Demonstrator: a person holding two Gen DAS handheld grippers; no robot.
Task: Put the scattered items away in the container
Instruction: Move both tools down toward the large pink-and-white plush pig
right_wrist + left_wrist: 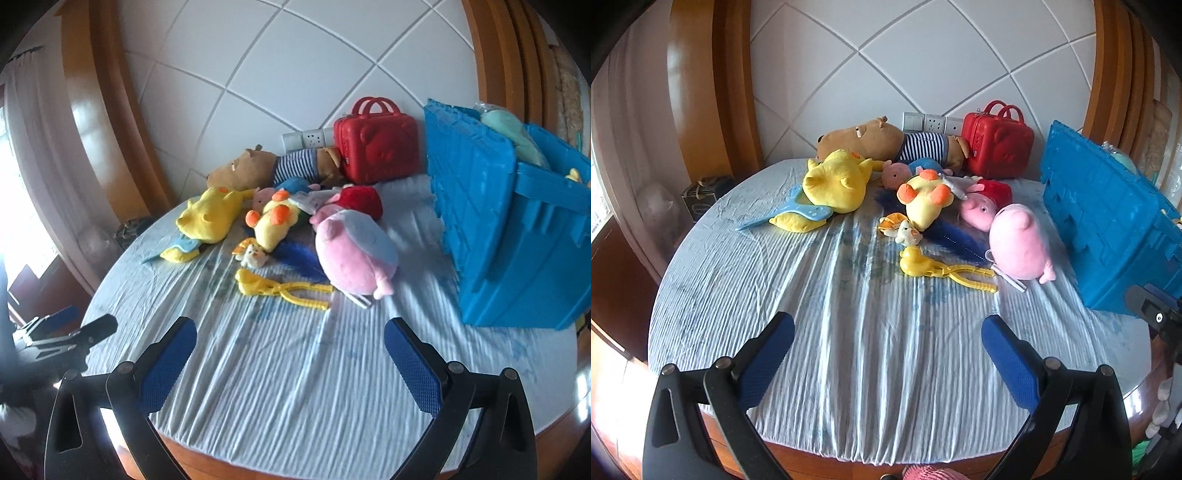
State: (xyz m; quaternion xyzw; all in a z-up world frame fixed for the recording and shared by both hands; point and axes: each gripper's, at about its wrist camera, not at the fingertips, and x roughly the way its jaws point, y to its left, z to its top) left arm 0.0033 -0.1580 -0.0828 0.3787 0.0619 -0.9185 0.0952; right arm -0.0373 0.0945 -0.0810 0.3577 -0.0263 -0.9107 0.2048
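Toys lie scattered on a round table with a striped blue cloth (849,350). A big pink pig plush (1021,242) (354,254) lies nearest the blue crate (1108,221) (517,236) at the right. A yellow duck-shaped tong (942,271) (280,288), a yellow duck plush (925,201) (275,225), a yellow Pikachu plush (834,184) (210,216), a small pig in red (986,201) and a brown bear plush (879,138) lie behind. My left gripper (886,339) and right gripper (290,343) are open and empty over the near cloth.
A red toy suitcase (997,144) (376,147) stands at the back by the wall sockets. A blue feather wand (956,240) and a small keychain toy (905,230) lie among the plush. The crate holds a green plush (513,133). The right gripper's body (1160,317) shows at the crate.
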